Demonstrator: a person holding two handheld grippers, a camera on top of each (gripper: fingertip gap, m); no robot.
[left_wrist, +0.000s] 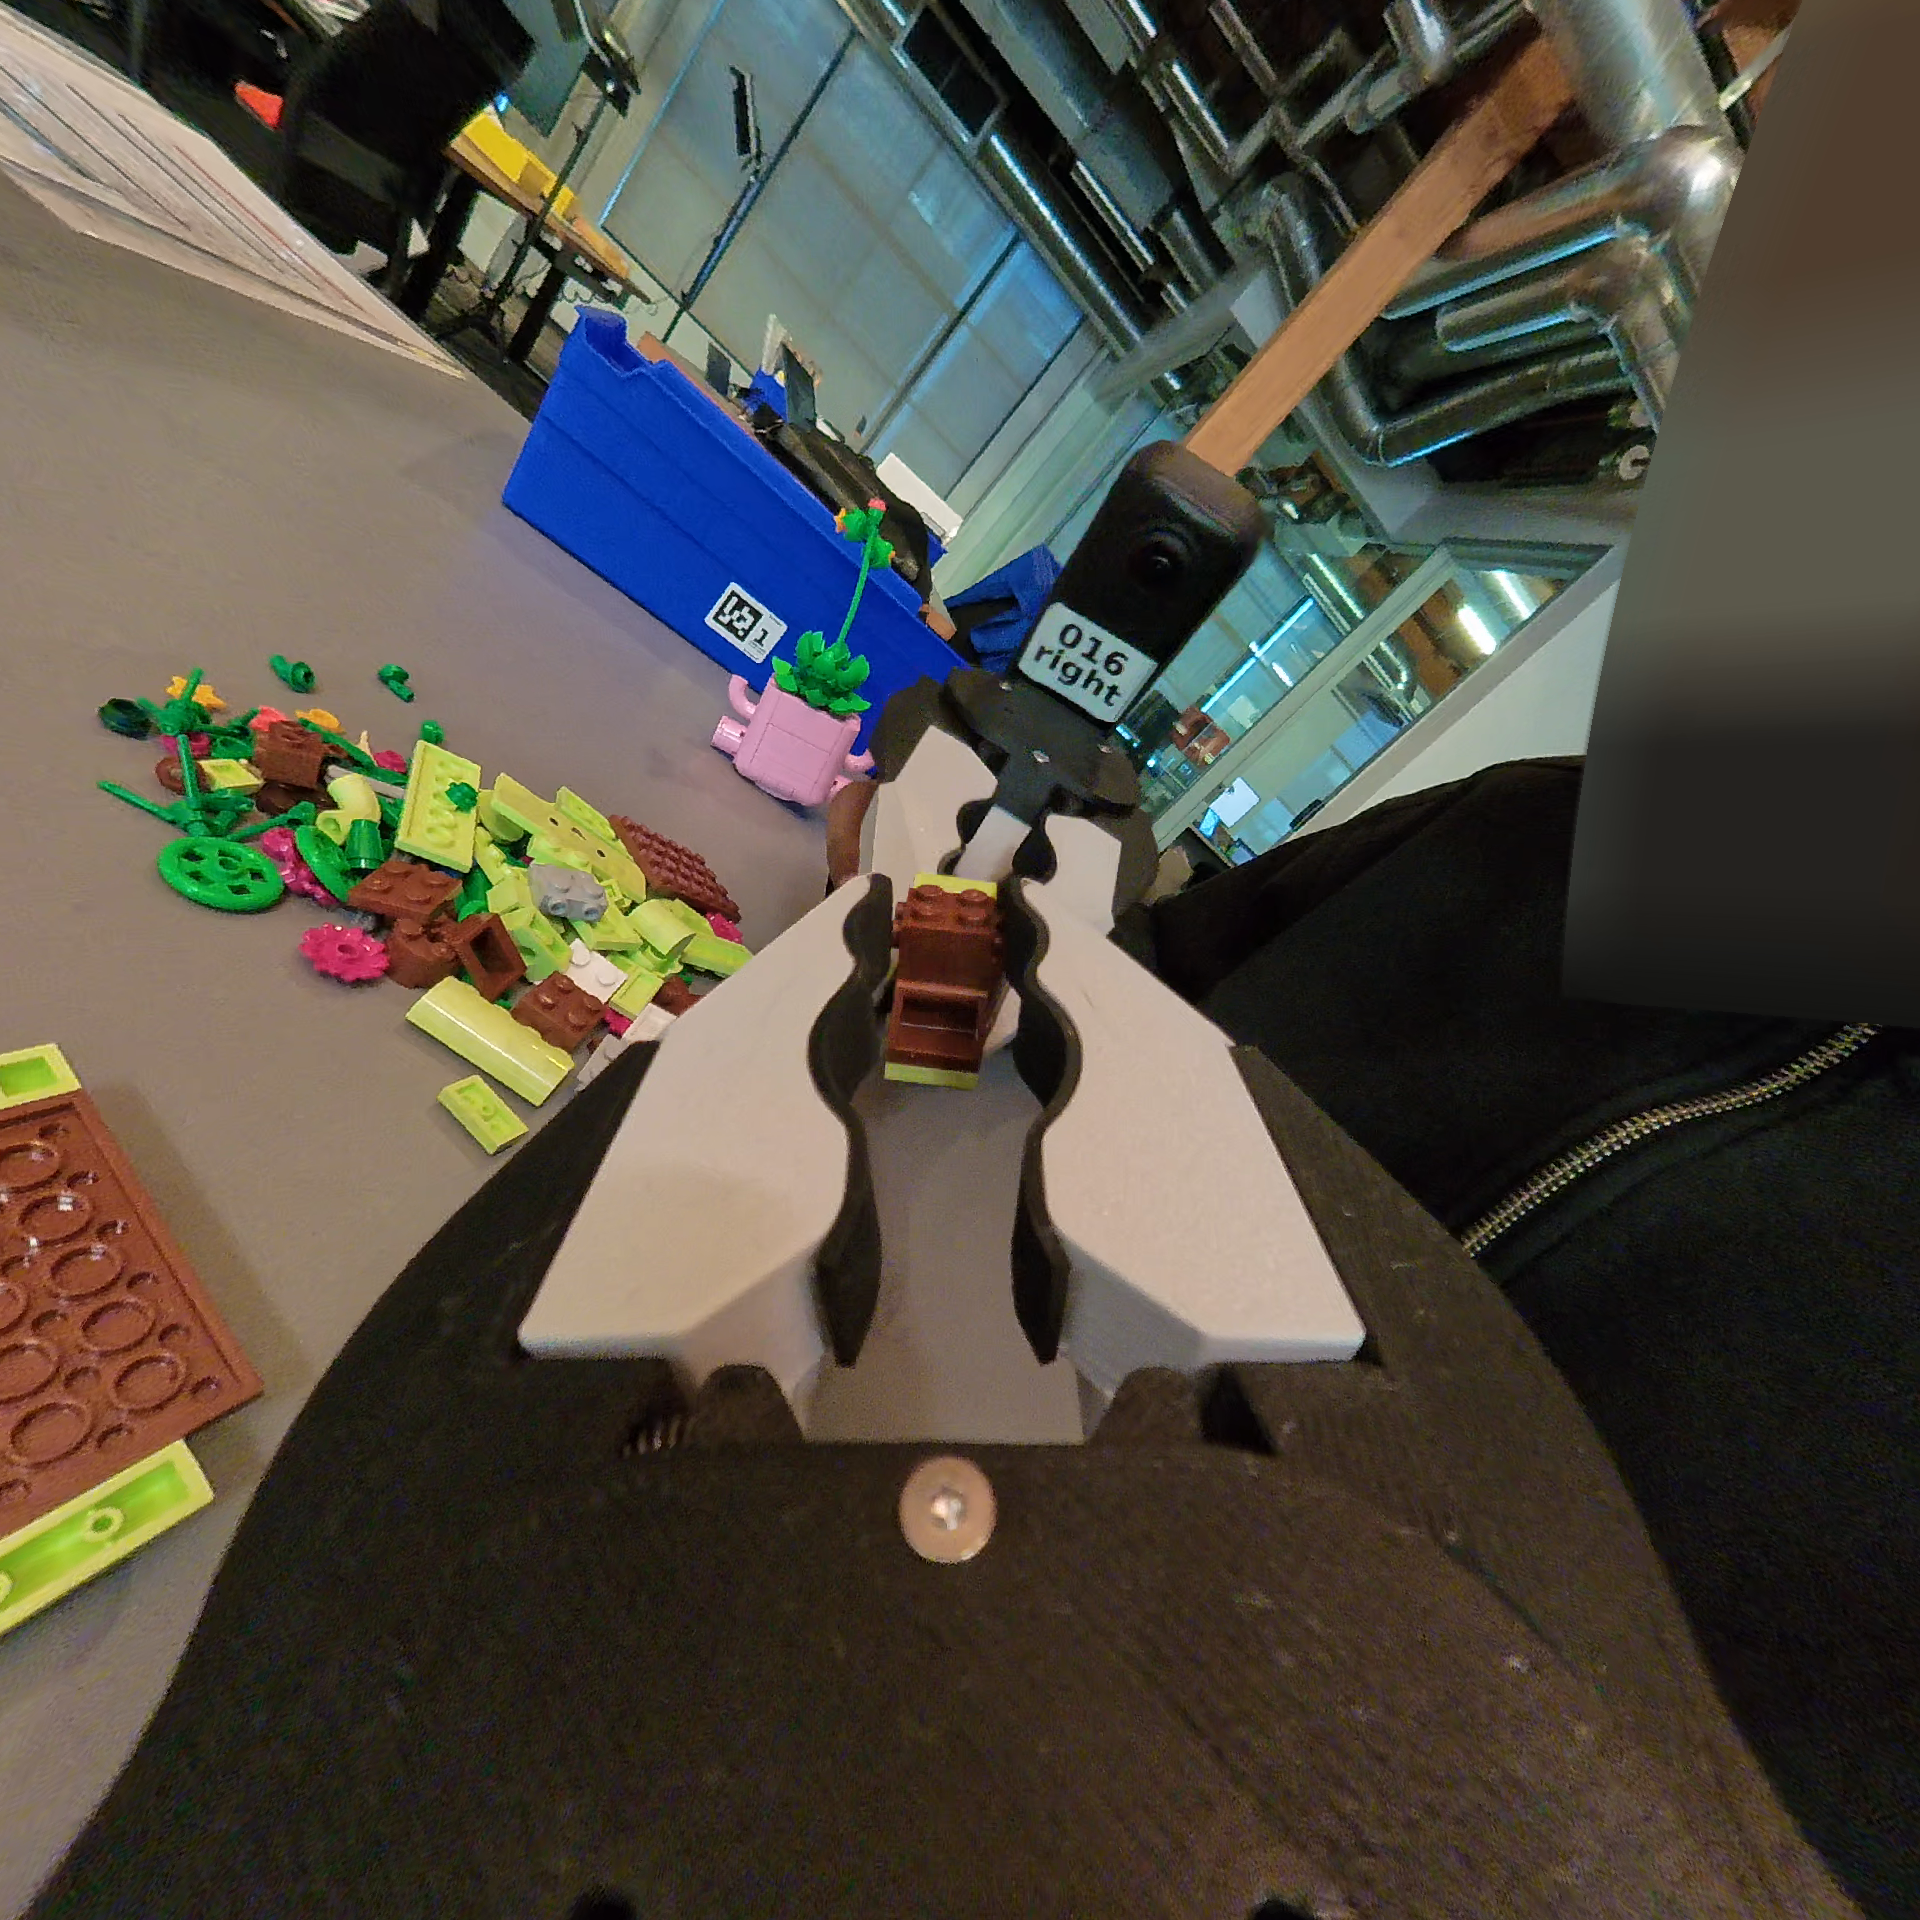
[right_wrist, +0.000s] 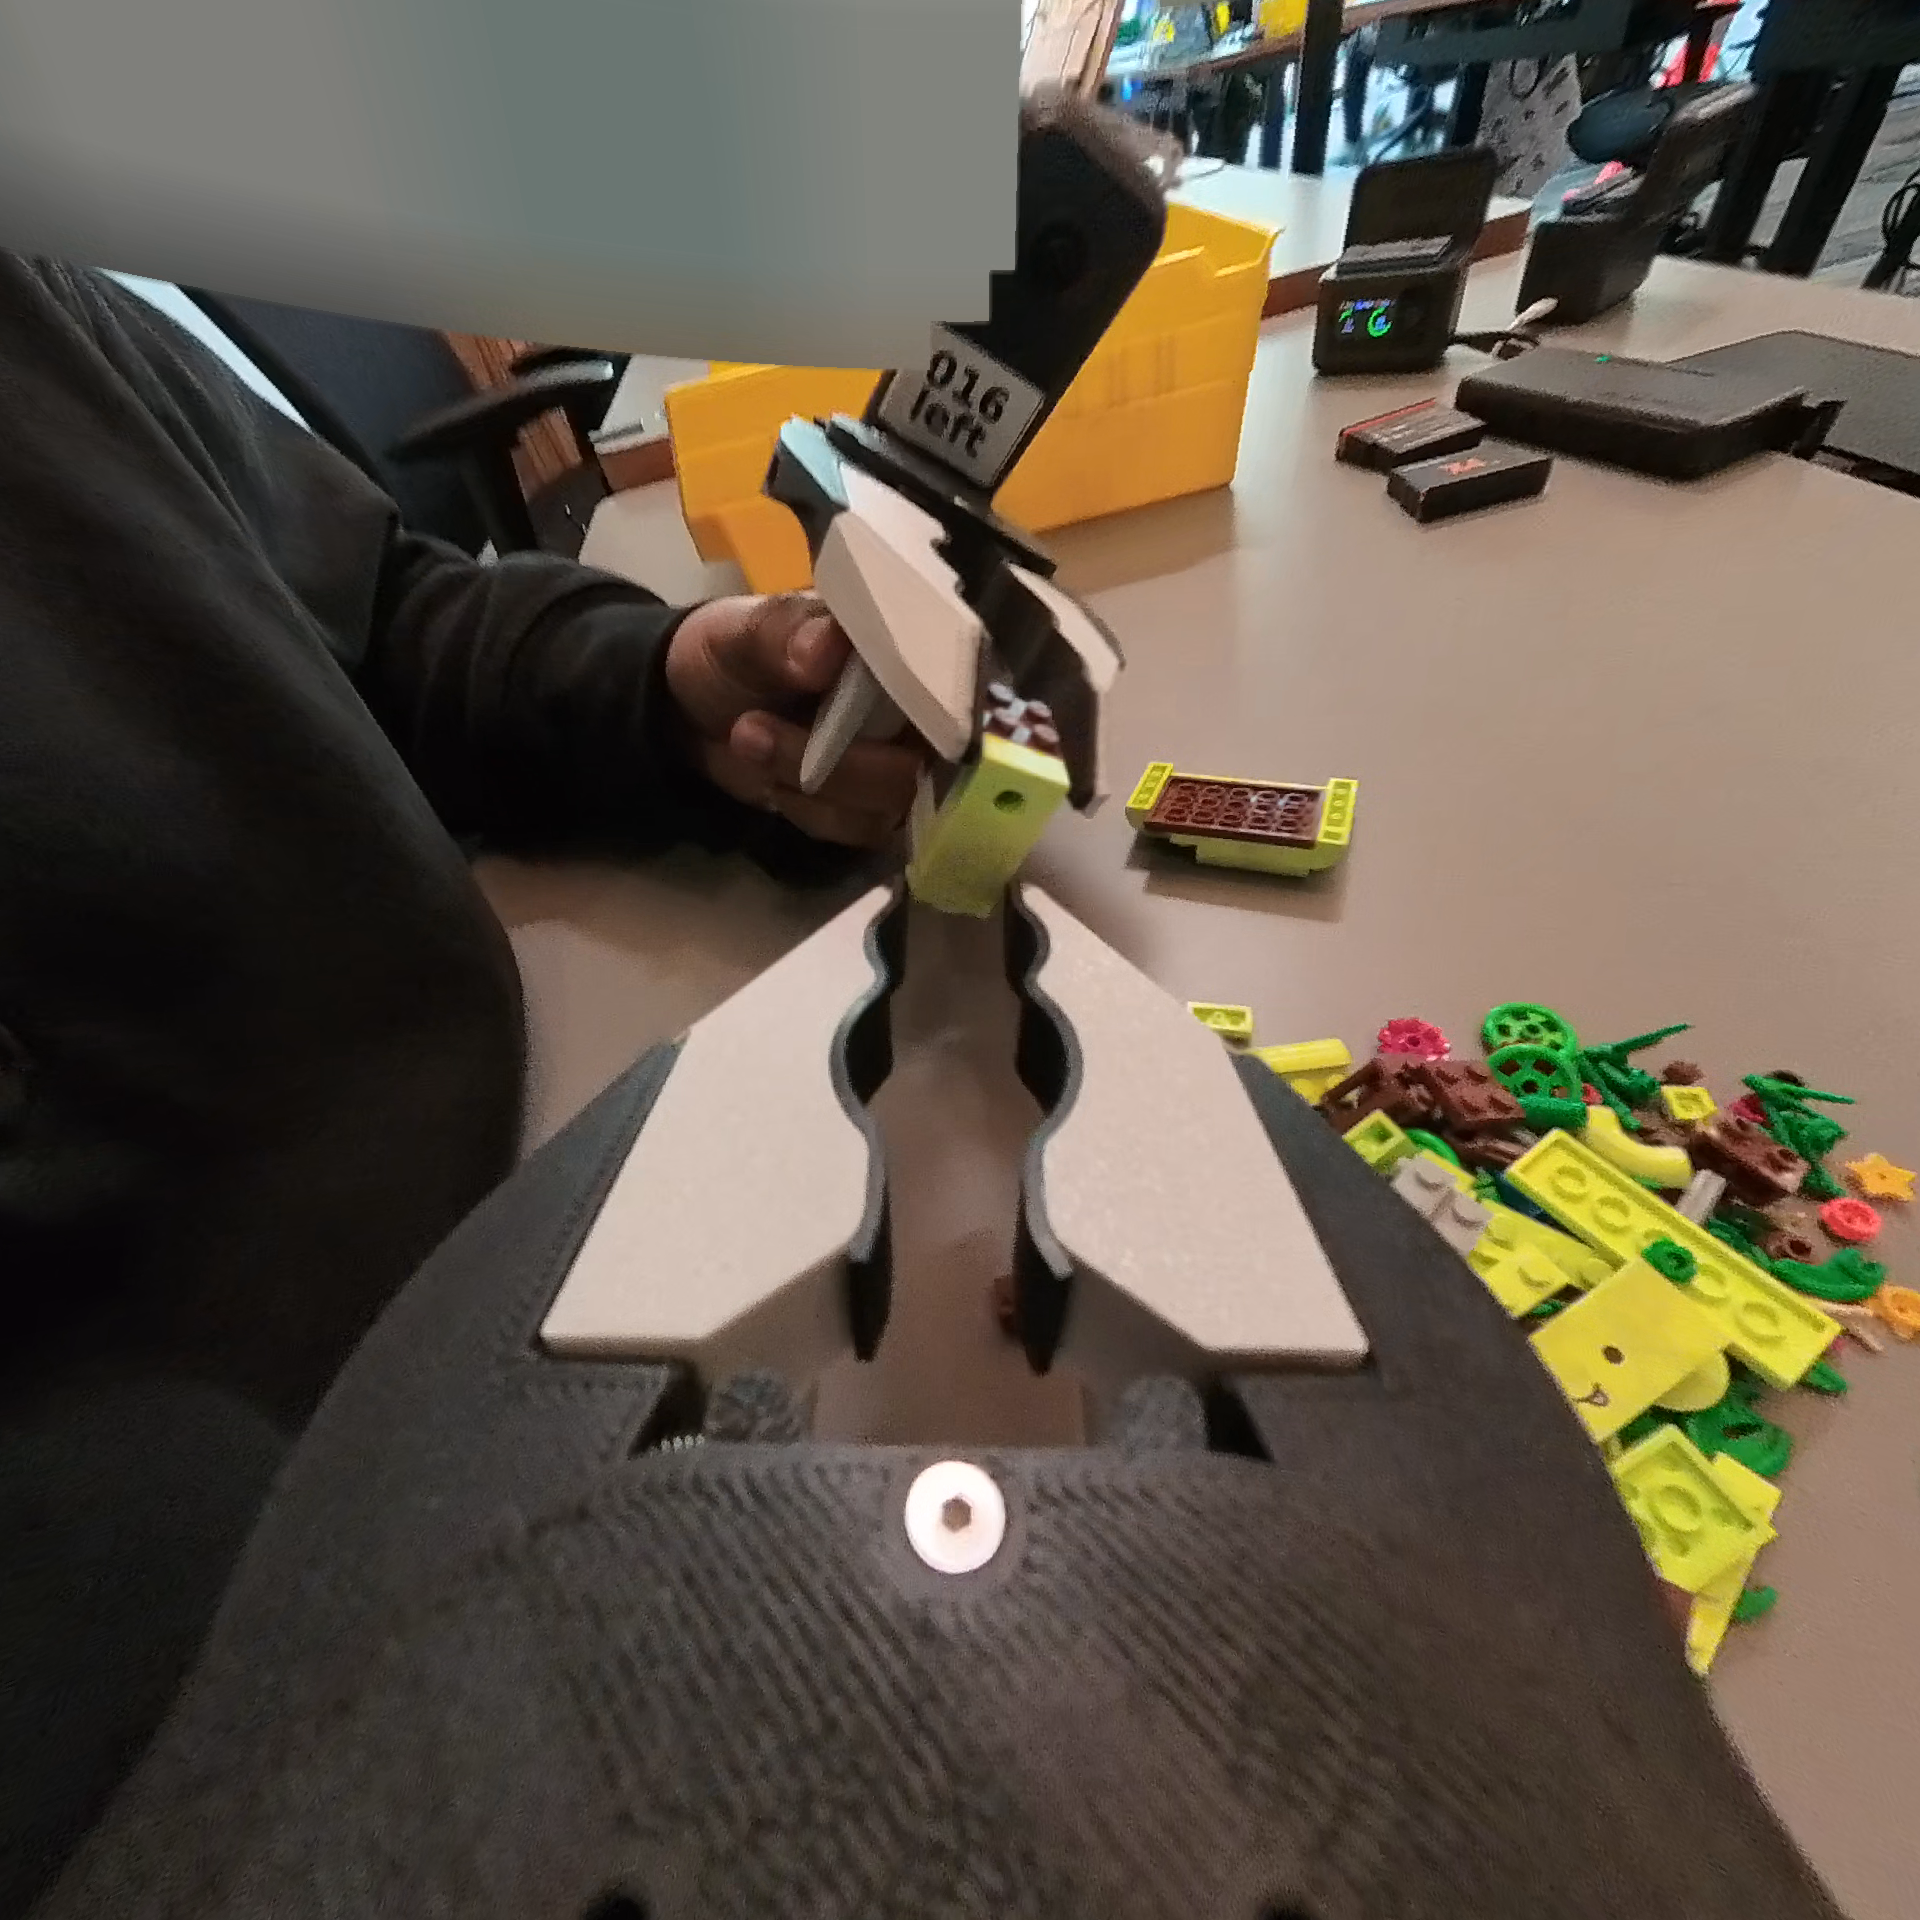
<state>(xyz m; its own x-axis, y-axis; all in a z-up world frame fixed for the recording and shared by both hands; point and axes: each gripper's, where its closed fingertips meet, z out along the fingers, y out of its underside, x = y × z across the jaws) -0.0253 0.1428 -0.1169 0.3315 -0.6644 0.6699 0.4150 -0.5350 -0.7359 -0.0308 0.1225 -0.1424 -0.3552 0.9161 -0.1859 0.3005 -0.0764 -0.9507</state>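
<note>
My left gripper (left_wrist: 942, 904) is shut on a small brick assembly (left_wrist: 940, 966) of brown bricks on lime-green ones, held above the grey table (left_wrist: 260, 540). In the right wrist view the left gripper (right_wrist: 1029, 774) points down with the assembly (right_wrist: 987, 831), whose lime block faces me. My right gripper (right_wrist: 956, 909) meets it tip to tip. Its jaws stand narrow, and the lower end of the lime block fills the gap between them. In the left wrist view the right gripper (left_wrist: 992, 862) sits at the assembly's far end.
A pile of loose bricks (left_wrist: 468, 894) (right_wrist: 1621, 1247) lies on the table. There are also a pink pot with a plant (left_wrist: 795, 743), a blue bin (left_wrist: 665, 488), a brown plate with lime edges (left_wrist: 94, 1278) (right_wrist: 1242, 810), a yellow bin (right_wrist: 1143, 416), black devices (right_wrist: 1621, 405) and a person's hand (right_wrist: 769, 707). My left and right fingertips are right by each other.
</note>
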